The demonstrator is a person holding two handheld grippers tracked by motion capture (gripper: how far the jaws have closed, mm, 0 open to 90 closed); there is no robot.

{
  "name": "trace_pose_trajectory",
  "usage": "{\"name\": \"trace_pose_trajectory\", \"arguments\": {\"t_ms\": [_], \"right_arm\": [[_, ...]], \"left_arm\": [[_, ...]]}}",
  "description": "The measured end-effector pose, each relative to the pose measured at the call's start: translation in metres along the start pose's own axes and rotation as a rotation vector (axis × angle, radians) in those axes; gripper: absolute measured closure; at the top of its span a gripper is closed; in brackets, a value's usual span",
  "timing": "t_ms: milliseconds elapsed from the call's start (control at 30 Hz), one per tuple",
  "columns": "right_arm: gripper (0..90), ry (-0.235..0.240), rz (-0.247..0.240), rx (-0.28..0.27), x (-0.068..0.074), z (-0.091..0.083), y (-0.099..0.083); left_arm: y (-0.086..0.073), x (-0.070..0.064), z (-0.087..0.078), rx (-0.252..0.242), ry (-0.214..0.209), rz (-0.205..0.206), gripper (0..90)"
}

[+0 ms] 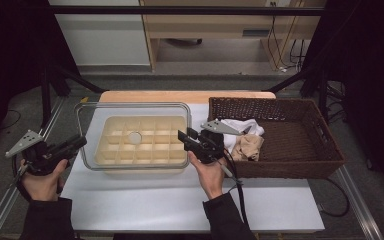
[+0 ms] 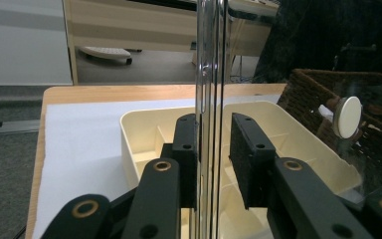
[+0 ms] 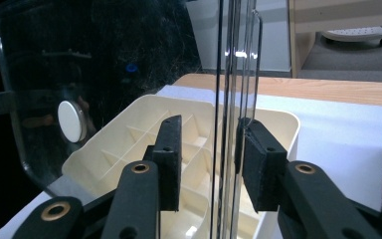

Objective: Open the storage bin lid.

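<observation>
The 2 grippers hold a clear lid (image 1: pixel 135 136) edge-on over a cream tray (image 1: pixel 142 150) with divided cells, and the step in hand looks like setting that lid down on, or lifting it off, the tray. The left gripper (image 1: pixel 80 142) has the lid's left rim between its jaws; in the left gripper view the pane (image 2: pixel 210 99) runs straight up between the 2 pads, which sit close on either side with the jaws nearly closed on it. The right gripper (image 1: pixel 184 136) has the opposite rim; in the right gripper view the pane (image 3: pixel 229 99) passes between its pads the same way, gripped or very nearly so. To do this well, both hands should keep level and move together, since 1 hand leading would twist the lid in the other's jaws; the lid's corners should be lined up with the tray's rim before any lowering. A white knob (image 2: pixel 348 117) sits at the lid's middle, beyond the left jaws. To the right of the right gripper stands a brown basket (image 1: pixel 300 150) with cloths (image 1: pixel 247 145) in it. Whether the pads truly press the pane is hard to tell through the reflections, and the tray's near end is hidden behind the jaws in both gripper views.
</observation>
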State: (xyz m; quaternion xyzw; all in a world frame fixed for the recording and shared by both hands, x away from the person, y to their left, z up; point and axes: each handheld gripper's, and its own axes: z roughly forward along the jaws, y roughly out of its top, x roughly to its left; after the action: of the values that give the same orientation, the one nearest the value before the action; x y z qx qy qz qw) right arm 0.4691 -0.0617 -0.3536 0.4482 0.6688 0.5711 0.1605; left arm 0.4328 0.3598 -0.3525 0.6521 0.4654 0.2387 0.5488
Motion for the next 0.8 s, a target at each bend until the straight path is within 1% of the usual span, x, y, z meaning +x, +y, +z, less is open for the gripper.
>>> {"name": "trace_pose_trajectory", "arguments": {"t_ms": [200,300,533,667,800], "right_arm": [[66.5,0.010,-0.009,-0.002,-0.002,-0.025,-0.005],[67.1,0.016,-0.012,0.002,-0.004,-0.034,-0.009],[67.8,0.040,-0.029,0.015,-0.004,-0.054,-0.021],[68.9,0.062,-0.030,0.016,-0.005,-0.066,-0.030],[69.1,0.070,-0.030,0.031,-0.007,-0.076,-0.037]], "left_arm": [[-0.004,-0.015,-0.001,0.007,-0.024,0.016,72.2],[-0.008,-0.021,-0.004,0.015,-0.028,0.025,72.3],[-0.019,-0.036,-0.016,0.028,-0.031,0.045,72.5],[-0.024,-0.043,-0.021,0.035,-0.043,0.050,72.7],[-0.031,-0.050,-0.025,0.048,-0.061,0.053,73.5]]}}
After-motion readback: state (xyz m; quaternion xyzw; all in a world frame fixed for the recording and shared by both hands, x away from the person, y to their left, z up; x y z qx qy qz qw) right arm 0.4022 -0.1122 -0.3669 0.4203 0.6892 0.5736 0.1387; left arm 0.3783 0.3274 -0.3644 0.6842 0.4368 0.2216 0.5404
